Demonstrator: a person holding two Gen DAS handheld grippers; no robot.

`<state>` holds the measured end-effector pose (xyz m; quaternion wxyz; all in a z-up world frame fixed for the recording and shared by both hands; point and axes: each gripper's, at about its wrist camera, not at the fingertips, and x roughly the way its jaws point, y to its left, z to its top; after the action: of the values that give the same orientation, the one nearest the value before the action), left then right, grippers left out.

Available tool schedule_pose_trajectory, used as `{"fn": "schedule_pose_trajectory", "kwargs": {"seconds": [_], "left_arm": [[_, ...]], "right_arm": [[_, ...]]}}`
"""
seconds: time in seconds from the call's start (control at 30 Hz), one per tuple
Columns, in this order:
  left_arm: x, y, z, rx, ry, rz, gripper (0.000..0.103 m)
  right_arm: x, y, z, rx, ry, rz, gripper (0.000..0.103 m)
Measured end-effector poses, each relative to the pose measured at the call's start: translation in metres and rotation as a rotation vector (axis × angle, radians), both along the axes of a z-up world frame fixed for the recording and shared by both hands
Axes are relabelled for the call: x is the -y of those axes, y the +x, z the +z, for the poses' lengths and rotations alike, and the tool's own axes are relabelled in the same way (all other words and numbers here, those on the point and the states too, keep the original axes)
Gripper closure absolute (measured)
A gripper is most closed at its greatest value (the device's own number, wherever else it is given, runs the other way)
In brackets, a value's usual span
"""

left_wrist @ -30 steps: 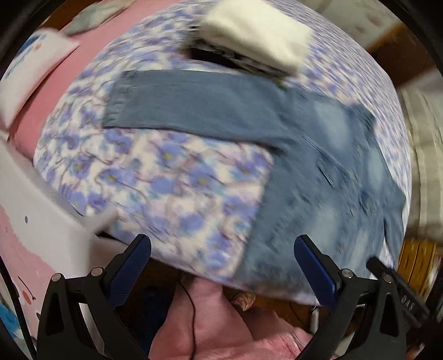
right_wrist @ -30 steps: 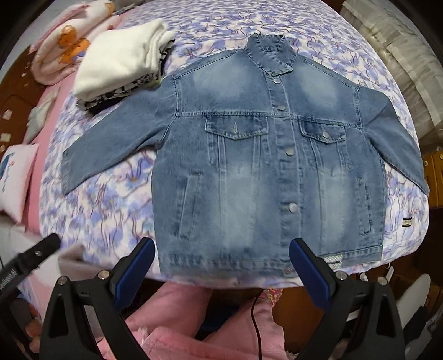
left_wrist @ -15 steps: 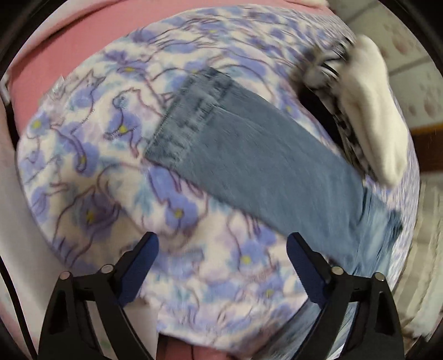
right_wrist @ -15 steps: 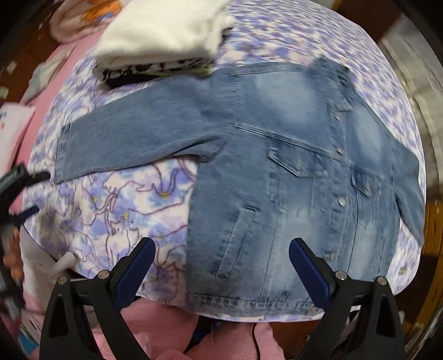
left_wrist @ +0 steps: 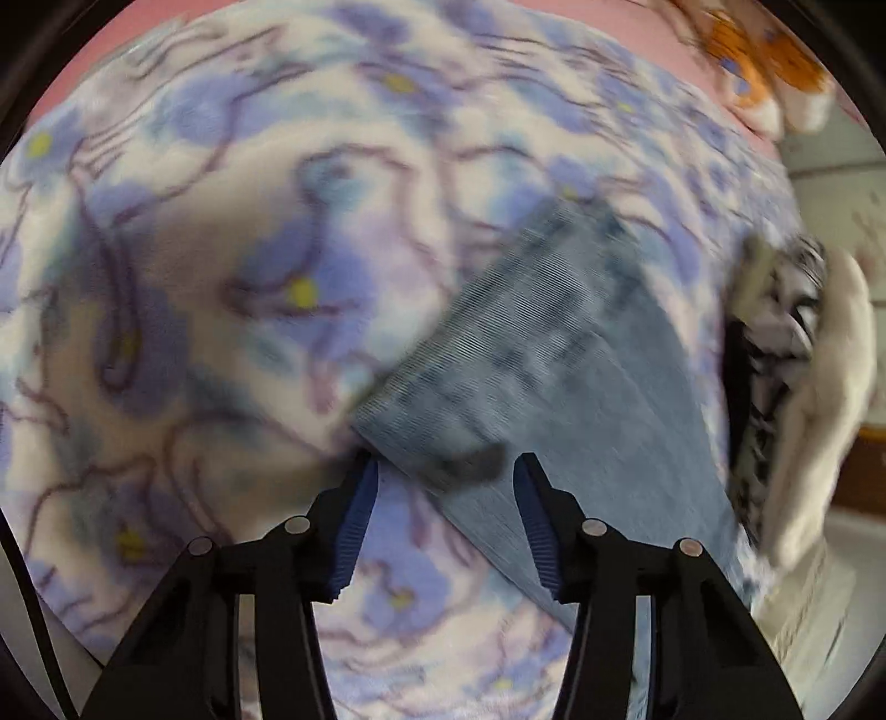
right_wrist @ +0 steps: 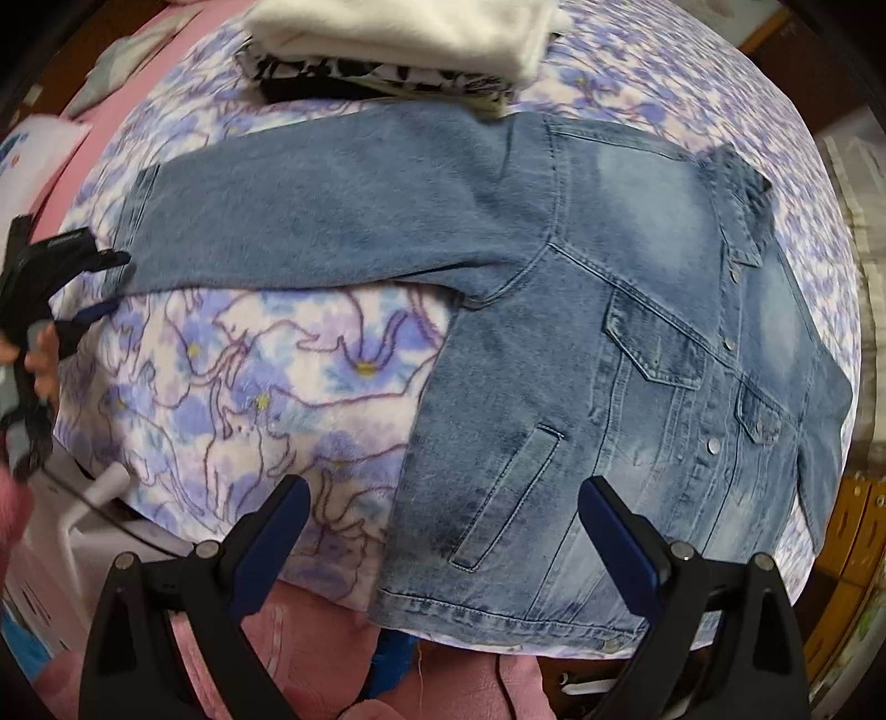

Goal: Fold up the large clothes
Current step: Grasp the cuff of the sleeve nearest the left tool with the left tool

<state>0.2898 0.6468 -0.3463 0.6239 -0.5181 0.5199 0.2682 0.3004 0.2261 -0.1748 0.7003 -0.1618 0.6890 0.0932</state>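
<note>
The left claw (left_wrist: 446, 473), jaws just closing and half-open, straddles the cuff (left_wrist: 498, 354) of the denim jacket (right_wrist: 581, 332) spread on the bed (right_wrist: 249, 387). The right claw (right_wrist: 443, 493) hovers wide open over the hem. Folded clothes (right_wrist: 398, 39) lie beyond the sleeve.

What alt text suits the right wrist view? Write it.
A denim jacket lies buttoned, front up, on a floral blanket, one sleeve stretched left. The open right gripper hovers near its hem; folded clothes sit beyond.
</note>
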Motion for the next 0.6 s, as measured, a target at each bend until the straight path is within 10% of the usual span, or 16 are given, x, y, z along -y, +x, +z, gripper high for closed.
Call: {"fn": "schedule_pose_trajectory", "kwargs": {"seconds": [0.2, 0.6], "left_arm": [[-0.007, 0.001, -0.011, 0.060, -0.057, 0.086, 0.055], [-0.005, -0.003, 0.016, 0.097, 0.012, 0.073, 0.094]], "right_arm": [[0.004, -0.001, -0.002, -0.009, 0.003, -0.018, 0.005], [0.010, -0.001, -0.005, -0.005, 0.041, -0.071, 0.005]]}}
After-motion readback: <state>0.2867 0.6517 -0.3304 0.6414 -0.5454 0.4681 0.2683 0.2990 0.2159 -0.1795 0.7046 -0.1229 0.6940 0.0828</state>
